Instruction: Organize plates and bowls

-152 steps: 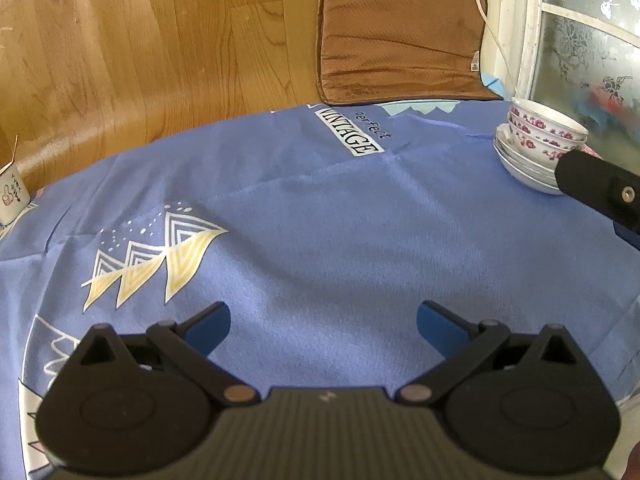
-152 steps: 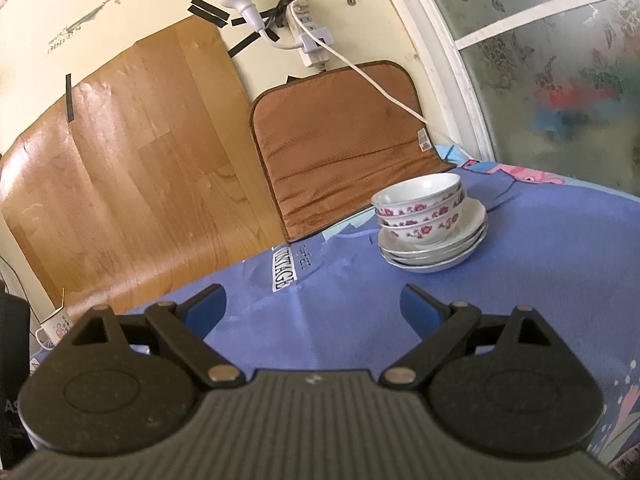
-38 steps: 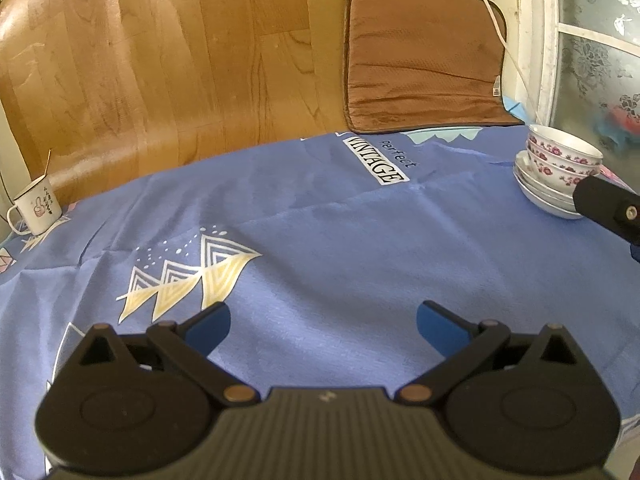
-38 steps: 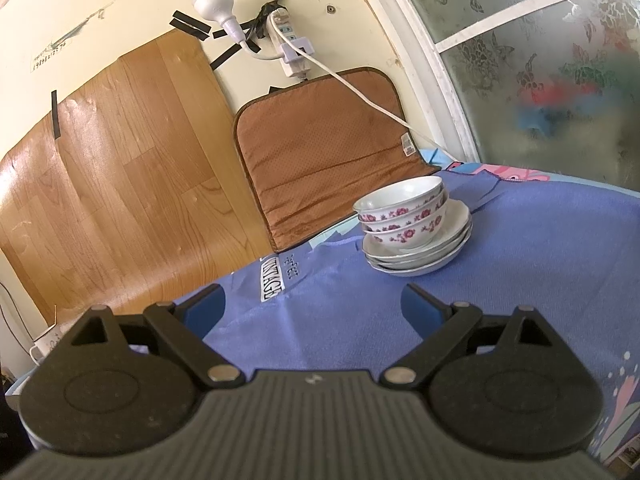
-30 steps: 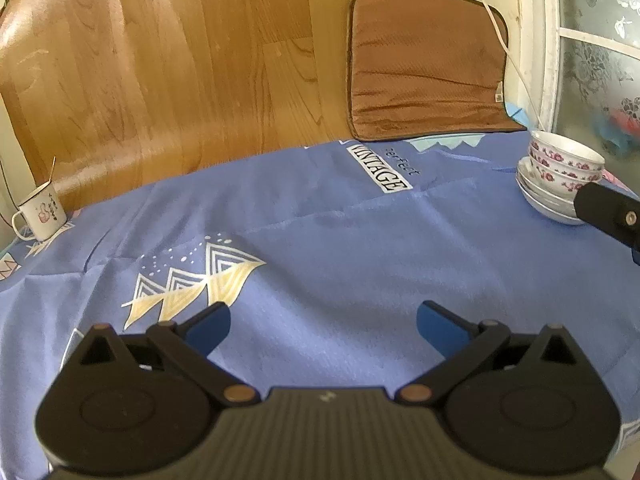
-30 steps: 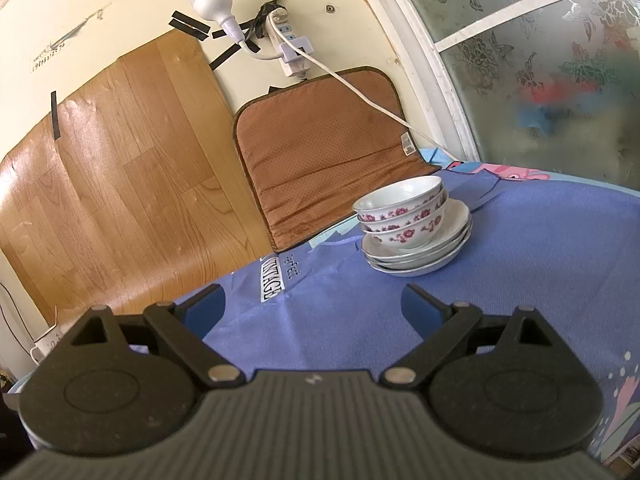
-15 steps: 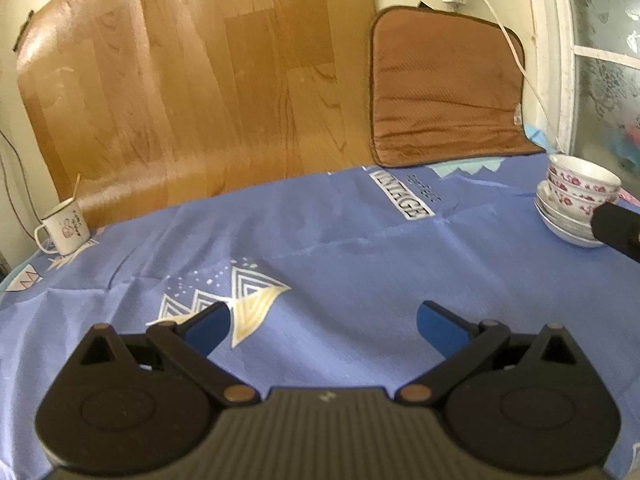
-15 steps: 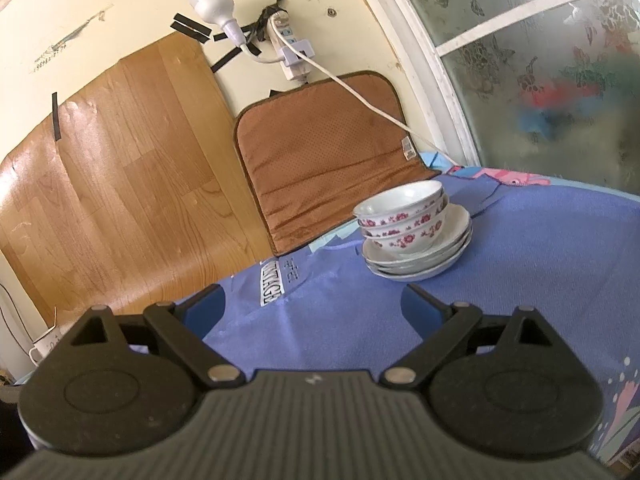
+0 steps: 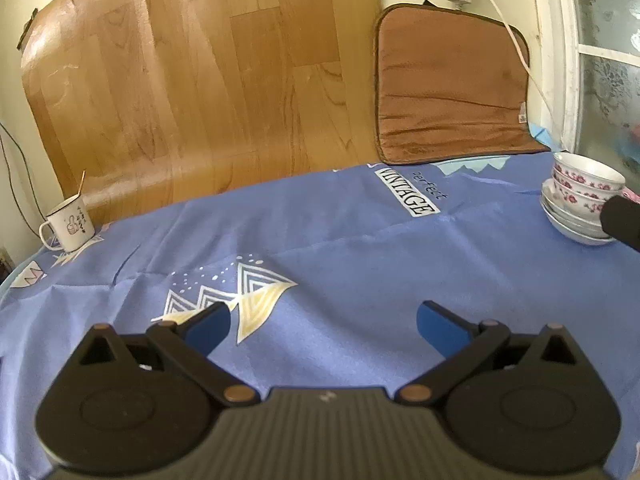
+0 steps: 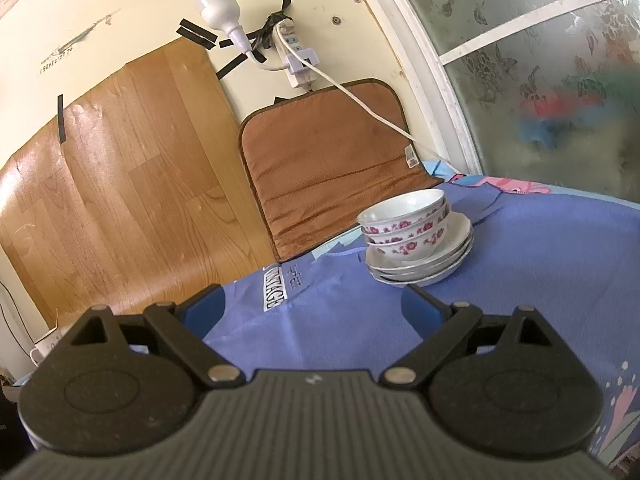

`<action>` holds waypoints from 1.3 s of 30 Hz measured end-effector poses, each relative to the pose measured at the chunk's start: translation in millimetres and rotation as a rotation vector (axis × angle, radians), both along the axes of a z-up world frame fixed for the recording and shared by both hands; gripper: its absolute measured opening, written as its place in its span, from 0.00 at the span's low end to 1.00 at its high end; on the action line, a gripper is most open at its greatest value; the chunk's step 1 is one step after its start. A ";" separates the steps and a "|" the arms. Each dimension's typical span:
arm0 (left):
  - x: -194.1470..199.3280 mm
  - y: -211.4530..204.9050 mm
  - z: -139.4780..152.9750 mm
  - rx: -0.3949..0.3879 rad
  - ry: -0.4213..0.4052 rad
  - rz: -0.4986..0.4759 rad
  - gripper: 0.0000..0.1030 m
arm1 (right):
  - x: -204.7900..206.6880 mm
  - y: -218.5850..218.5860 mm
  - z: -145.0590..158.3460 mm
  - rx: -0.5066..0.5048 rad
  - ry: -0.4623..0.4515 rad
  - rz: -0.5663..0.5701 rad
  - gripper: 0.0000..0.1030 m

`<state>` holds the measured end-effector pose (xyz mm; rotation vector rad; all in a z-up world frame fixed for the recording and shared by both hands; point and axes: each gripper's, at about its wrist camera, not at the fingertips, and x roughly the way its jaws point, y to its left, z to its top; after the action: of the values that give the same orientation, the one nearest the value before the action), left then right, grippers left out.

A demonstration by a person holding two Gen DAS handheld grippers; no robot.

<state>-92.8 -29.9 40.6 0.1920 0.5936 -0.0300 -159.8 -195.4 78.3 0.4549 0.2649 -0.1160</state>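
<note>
White bowls with red flowers (image 10: pixel 404 216) are stacked on a stack of white plates (image 10: pixel 448 258) at the far side of the blue tablecloth (image 10: pixel 540 272). The same stack of bowls (image 9: pixel 586 178) and plates (image 9: pixel 568 224) shows at the right edge of the left wrist view. My left gripper (image 9: pixel 322 322) is open and empty above the cloth, far left of the stack. My right gripper (image 10: pixel 314 308) is open and empty, a short way in front of the stack. Part of the right gripper's body (image 9: pixel 622 220) shows beside the plates.
A white mug (image 9: pixel 70 220) stands at the table's far left edge. A brown cushion (image 10: pixel 332 160) and a wood-look panel (image 9: pixel 180 80) lean on the wall behind the table. A power strip with a white cable (image 10: pixel 298 64) hangs above. A frosted window (image 10: pixel 560 80) is at right.
Both grippers have drawn back and tilted upward, so more wall shows and the stack looks farther away. Both stayed open; the bowls and plates have not moved.
</note>
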 end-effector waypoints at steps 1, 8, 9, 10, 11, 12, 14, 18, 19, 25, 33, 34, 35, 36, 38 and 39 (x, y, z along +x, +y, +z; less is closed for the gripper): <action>-0.3 -0.1 0.1 -0.001 0.002 -0.007 1.00 | 0.1 0.1 0.0 0.001 0.001 0.000 0.94; 3.2 2.4 -1.7 -0.023 0.052 -0.006 1.00 | -0.7 -1.8 -1.3 0.008 0.006 -0.001 0.94; 3.1 2.2 -1.8 -0.022 0.052 -0.006 1.00 | -0.9 -1.7 -1.5 0.009 0.006 0.000 0.94; 3.0 1.8 -1.9 -0.018 0.050 -0.007 1.00 | -1.0 -1.6 -1.7 0.009 0.007 0.001 0.94; 2.5 1.1 -1.9 -0.013 0.048 -0.008 1.00 | -1.0 -1.8 -1.9 0.010 0.008 0.001 0.94; 1.8 0.6 -2.0 -0.011 0.047 -0.010 1.00 | -1.0 -1.8 -1.8 0.011 0.008 0.001 0.94; 1.1 -0.8 -2.5 -0.008 0.050 -0.017 1.00 | -0.8 -2.2 -1.5 0.012 0.009 0.001 0.94; 0.6 -1.3 -2.4 -0.011 0.054 -0.021 1.00 | -0.6 -2.4 -1.7 0.013 0.010 0.001 0.94; 0.4 -1.3 -2.1 -0.014 0.054 -0.023 1.00 | -0.8 -2.8 -2.0 0.014 0.011 0.001 0.94; -0.2 -1.6 -1.7 -0.028 0.054 -0.039 1.00 | -0.6 -4.1 -3.6 0.023 0.021 0.000 0.94; -1.7 -4.7 -3.4 -0.021 0.056 -0.063 1.00 | 0.5 -3.8 -3.4 0.020 0.021 0.002 0.94; -1.6 -4.5 -3.5 -0.021 0.058 -0.064 1.00 | 0.5 -3.8 -3.5 0.021 0.022 0.002 0.94; -1.1 -4.4 -3.6 -0.022 0.059 -0.065 1.00 | 0.4 -3.7 -3.4 0.021 0.022 0.002 0.94; -0.9 -4.3 -3.7 -0.022 0.061 -0.066 1.00 | 0.3 -3.5 -3.4 0.021 0.022 0.002 0.94; -0.6 -5.1 -4.1 -0.019 0.066 -0.068 1.00 | 0.3 -3.6 -3.3 0.021 0.021 0.002 0.94; -0.4 -6.1 -4.3 -0.017 0.068 -0.068 1.00 | 0.3 -3.6 -3.3 0.020 0.021 0.002 0.94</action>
<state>-93.3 -36.0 36.3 0.1955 0.6541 -0.1075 -159.5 -198.9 75.0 0.4738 0.2873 -0.1166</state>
